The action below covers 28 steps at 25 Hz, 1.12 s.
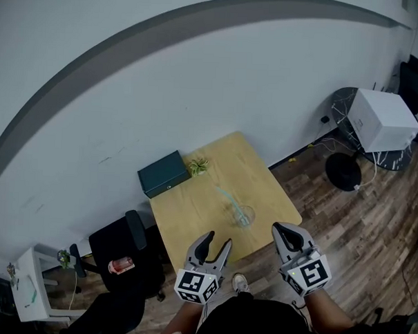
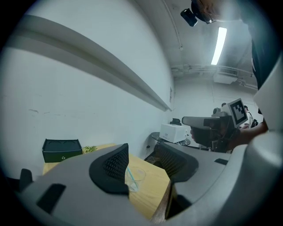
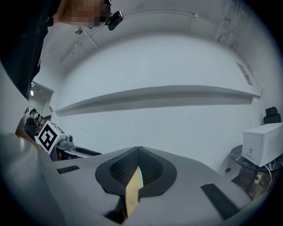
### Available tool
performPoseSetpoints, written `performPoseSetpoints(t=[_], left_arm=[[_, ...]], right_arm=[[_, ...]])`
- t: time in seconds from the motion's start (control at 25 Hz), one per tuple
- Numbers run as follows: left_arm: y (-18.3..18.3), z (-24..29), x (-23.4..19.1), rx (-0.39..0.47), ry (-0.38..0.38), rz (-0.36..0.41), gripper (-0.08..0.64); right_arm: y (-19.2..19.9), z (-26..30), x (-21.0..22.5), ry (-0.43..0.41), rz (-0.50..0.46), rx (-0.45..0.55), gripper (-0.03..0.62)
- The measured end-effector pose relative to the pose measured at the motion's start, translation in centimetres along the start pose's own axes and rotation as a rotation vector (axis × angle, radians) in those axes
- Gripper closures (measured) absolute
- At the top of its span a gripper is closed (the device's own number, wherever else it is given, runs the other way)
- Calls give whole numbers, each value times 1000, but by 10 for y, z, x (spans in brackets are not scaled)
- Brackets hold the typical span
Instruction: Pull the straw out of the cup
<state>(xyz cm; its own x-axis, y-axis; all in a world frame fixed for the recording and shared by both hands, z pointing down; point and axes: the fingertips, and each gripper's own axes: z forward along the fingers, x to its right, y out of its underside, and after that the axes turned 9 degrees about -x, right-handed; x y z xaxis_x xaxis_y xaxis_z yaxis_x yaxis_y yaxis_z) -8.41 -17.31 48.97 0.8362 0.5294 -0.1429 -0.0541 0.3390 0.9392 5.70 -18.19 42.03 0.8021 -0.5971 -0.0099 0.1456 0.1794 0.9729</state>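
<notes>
Nearest us, at 6 o'clock in the head view, the left gripper hovered over the near edge of the wooden surface. Its jaws were wide apart and held nothing, and its cube carried black-and-white square markers. At 5 o'clock the right gripper hung just off the surface's near right corner. Its jaws were closed tip to tip and empty.

The clear cup stood on the near right part of the surface, at 1 o'clock from the left gripper and apart from both grippers. The pale teal straw sat in it, leaning toward 10 o'clock. In the left gripper view the cup showed farther off, framed between the open jaws.

A dark green box lay at the surface's 10 o'clock corner, with a small plant just beside it. A black chair stood on the floor at 8 o'clock.
</notes>
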Motion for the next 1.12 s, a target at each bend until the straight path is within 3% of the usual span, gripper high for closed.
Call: performPoseSetpoints(t=[0.16,0.28,0.52,0.84,1.12], left_arm=[[-5,15,-31,-1,-3,-7,325],[-5,22,-47,-13,-11,-3,325],[-5,43,-71,-43,-4,-56,325],[-2,73,-75,-55,-11,-120,325],[27,120,-75,-118,-34,-175,327]], right_arm=[[-2,32,7,17,19,-20,572],[-12,46,9,31,15,23,572],[-14,66,12,38,18,3,572],[-5,86,21,-41,13,-20,572],[11,106,39,-114,-1,-78,572]])
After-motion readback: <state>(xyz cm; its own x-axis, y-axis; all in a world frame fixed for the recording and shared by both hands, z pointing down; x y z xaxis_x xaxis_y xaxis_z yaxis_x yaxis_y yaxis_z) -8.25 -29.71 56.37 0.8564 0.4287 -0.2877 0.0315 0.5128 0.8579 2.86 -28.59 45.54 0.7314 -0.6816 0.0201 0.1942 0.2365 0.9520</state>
